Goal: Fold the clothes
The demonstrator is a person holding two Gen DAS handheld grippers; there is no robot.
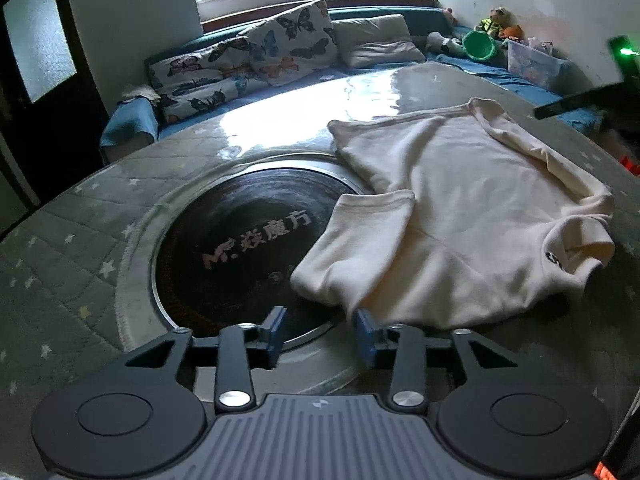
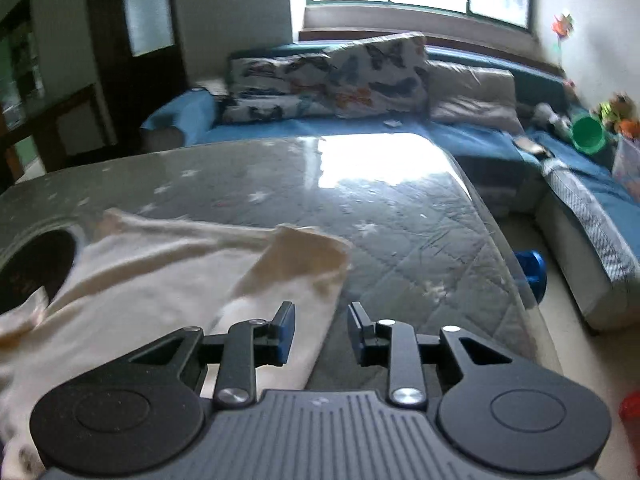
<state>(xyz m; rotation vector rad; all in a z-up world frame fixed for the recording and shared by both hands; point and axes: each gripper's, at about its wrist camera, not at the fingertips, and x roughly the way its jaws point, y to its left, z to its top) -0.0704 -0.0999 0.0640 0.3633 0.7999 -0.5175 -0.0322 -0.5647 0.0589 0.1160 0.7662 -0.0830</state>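
A cream T-shirt (image 1: pixel 472 208) lies spread on the grey quilted table (image 1: pixel 64 264), one short sleeve (image 1: pixel 360 240) folded over the black round hotplate (image 1: pixel 248 248). My left gripper (image 1: pixel 320 330) is open and empty, just in front of that sleeve's near edge. In the right wrist view the shirt (image 2: pixel 132 276) lies at the left, with the other sleeve (image 2: pixel 296 276) raised and blurred. My right gripper (image 2: pixel 320 328) is open and empty at that sleeve's near edge; its left finger is over the cloth.
A blue sofa with butterfly cushions (image 1: pixel 288 40) runs behind the table. A green bucket (image 1: pixel 478 46), toys and a clear box (image 1: pixel 532 60) sit on it at the right. The table's right edge (image 2: pixel 500 248) drops to the floor beside a blue object (image 2: pixel 530 272).
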